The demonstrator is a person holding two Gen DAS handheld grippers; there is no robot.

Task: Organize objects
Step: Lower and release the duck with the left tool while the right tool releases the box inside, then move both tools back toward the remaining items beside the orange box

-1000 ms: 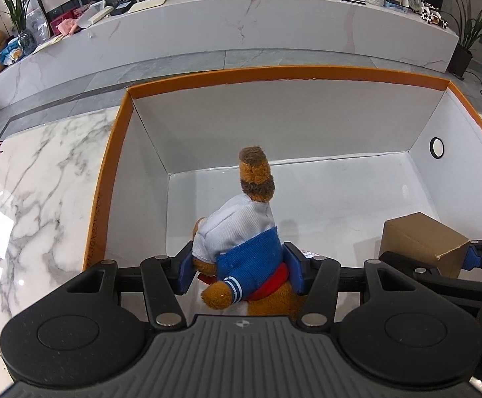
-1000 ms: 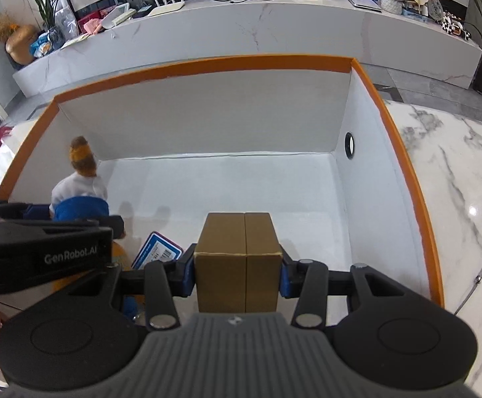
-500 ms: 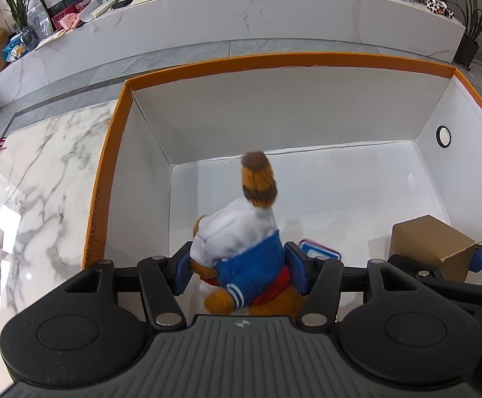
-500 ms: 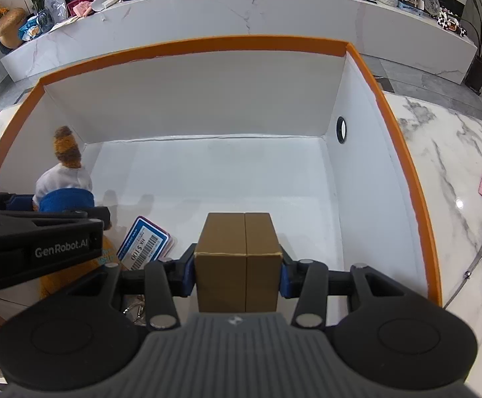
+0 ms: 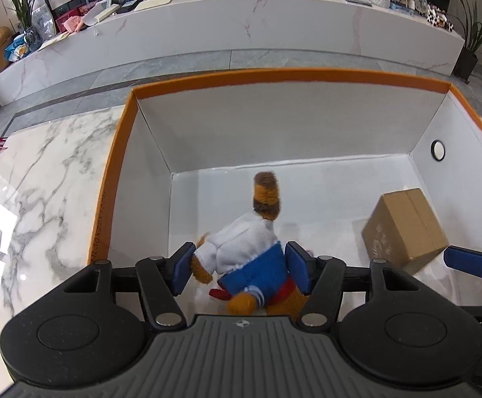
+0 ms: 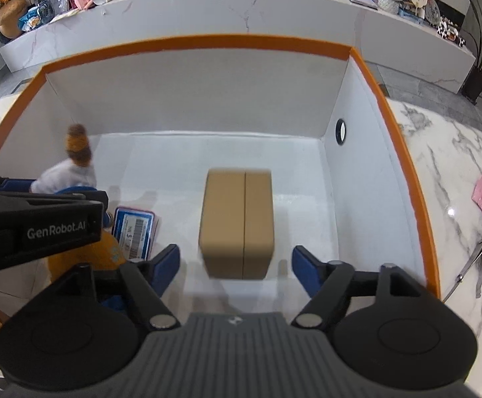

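Both your grippers hang over the orange-rimmed bin (image 6: 403, 132), and everything here reads off that bin. Your right gripper (image 6: 236, 260) has just been opening: its jaws now stand wide apart, and the cardboard box (image 6: 237, 222) sits between them but clear of both pads, on or just above the bin's white floor toward its right wall; it is blurred, so it may not have settled. That box will handle stiff and light, flat-sided, with a taped seam down the top, so take it across the two long sides where the pads meet square faces. Your left gripper (image 5: 241, 270) has been easing open too; the plush toy (image 5: 250, 255) in its white and blue top fills the gap, the right pad against the blue cloth, the left pad looking a shade clear, so I cannot tell whether you hold it or merely cradle it. It is soft, squashy and top-heavy with that tall striped tail, so grip the padded torso, not a limb. It stands near the bin's left wall, with a barcoded card (image 6: 134, 232) on the floor beside it. The floor inside is smooth and glossy, so things may slide. Outside the bin lies a marble tabletop (image 5: 48, 179), with a long marble counter (image 5: 274, 23) beyond.
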